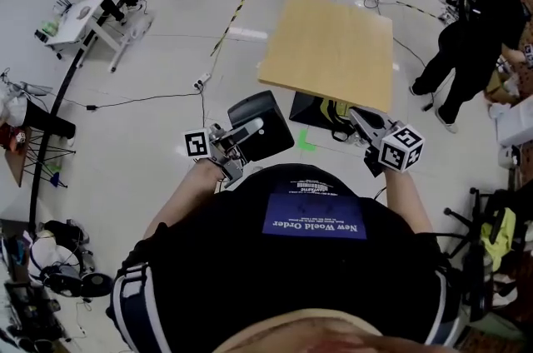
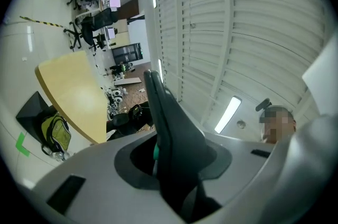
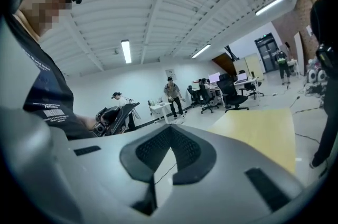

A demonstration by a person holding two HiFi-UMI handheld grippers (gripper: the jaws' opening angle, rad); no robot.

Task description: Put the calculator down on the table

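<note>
Two grippers: left gripper (image 1: 244,135) is clamped on the calculator (image 1: 260,125). The right gripper (image 1: 360,120) is pinched together with nothing between its jaws.
Calculator location: in the air over the floor (image 1: 166,143), just short of the bench's near-left corner, not yet above the top.
Bench: bare top (image 1: 329,52) with nothing on it, so any spot works. A bag (image 1: 333,111) sits under the near edge.
Step (my read): carrying it in; set-down not started.
How to do it well: bring the slab well inside the near edge and away from the corner. Level it so the broad face meets the top. Lower until it rests flat, then release. Don't let go while it's tilted or overhanging. The right gripper should stay clear of the landing spot.
Calculator build: thin flat slab, looks like matte black plastic. It shows as a narrow edge from the left gripper view. Keys not visible.
Bench surface: pale wood-look top, smooth, squarish, thin edge.
Gripper build: smooth grey shell, dark pads (image 3: 185,150) with a fine dotted texture.
Risk (my read): a smooth slab on a smooth top may slide if released with sideways motion.
</note>
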